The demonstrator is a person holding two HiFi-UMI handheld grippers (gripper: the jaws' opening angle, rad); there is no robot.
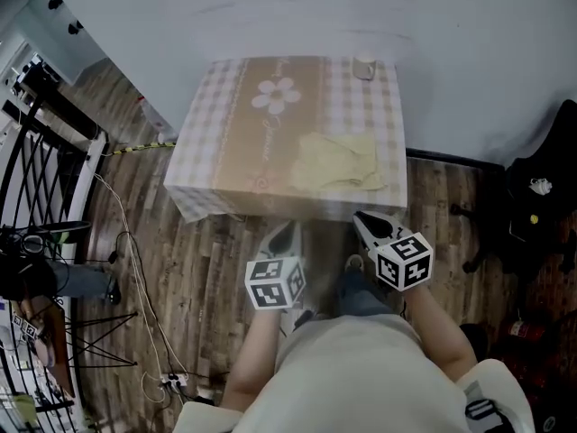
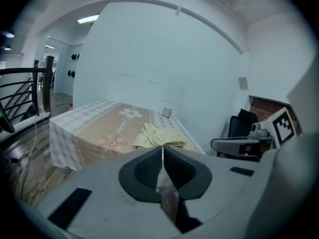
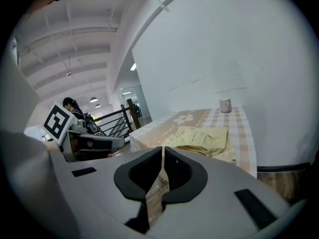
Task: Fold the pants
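Your left gripper (image 1: pixel 288 234) and right gripper (image 1: pixel 367 221) both hang closed and empty just short of the near edge of the table (image 1: pixel 270 207) in the head view. The pants (image 1: pixel 339 161) lie crumpled on the near right part of the tablecloth (image 1: pixel 203 152), well apart from both grippers. A small cup (image 1: pixel 364 67) stands at the far right edge.

In the left gripper view your jaws meet with nothing between them, and the pants sit ahead as a soft, pale yellow heap. Expect them to be light and limp, sagging wherever you lift. Take the waistband or a hem at two spread points, one per gripper.

In the right gripper view the jaws are likewise together on nothing. The rumpled folds suggest thin fabric that may slip from a shallow pinch.

Script runs beside the flower print (image 1: pixel 275 95) on the tablecloth, too small to read. No label shows on the pants.
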